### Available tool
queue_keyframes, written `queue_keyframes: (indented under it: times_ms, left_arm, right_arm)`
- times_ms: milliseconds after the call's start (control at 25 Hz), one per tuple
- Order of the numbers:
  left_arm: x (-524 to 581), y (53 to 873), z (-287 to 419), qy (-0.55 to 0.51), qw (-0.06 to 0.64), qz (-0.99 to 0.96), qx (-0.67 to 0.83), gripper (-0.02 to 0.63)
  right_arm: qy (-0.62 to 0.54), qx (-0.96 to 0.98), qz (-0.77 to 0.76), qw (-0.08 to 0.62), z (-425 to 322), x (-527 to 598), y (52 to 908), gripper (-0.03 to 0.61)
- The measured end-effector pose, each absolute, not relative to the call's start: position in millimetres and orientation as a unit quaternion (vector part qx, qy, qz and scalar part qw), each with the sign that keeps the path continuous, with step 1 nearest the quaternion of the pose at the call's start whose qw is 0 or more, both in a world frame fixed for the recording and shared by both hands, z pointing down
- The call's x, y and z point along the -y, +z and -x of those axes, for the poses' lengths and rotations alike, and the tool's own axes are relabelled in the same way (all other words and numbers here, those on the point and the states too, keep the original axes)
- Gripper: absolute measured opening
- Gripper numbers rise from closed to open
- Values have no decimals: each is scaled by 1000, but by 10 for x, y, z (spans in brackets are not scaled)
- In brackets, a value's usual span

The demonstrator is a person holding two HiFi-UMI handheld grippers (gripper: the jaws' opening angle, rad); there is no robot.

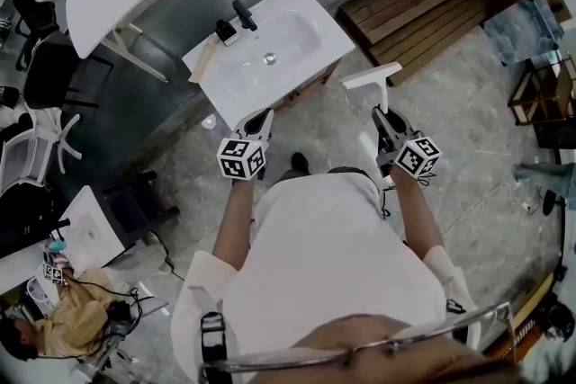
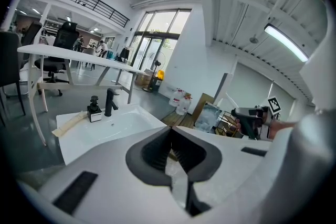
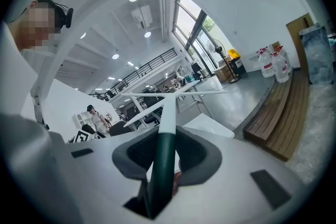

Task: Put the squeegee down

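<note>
My right tool (image 1: 383, 114) clamps the squeegee (image 1: 373, 78) by its handle, blade forward, to lay it by the sink (image 1: 236, 94); my left tool (image 1: 260, 116) is closed, empty.

White shirt (image 1: 315, 256); white left claw (image 1: 264, 115) and right claw (image 1: 382, 112), checkered marker cubes (image 1: 241, 157).
</note>
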State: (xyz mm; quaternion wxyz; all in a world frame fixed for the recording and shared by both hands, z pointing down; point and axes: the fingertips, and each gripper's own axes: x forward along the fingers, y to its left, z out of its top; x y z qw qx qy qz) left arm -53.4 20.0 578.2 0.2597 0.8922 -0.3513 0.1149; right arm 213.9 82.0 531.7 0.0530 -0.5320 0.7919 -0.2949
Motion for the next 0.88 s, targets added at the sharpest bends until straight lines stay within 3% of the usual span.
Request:
queue_keyframes:
  times_ms: [880]
  left_arm:
    - [399,5860,633,126,273,-873,384,5]
  right_arm:
    - [-313,-800,509,49,-2148,25,5454,97]
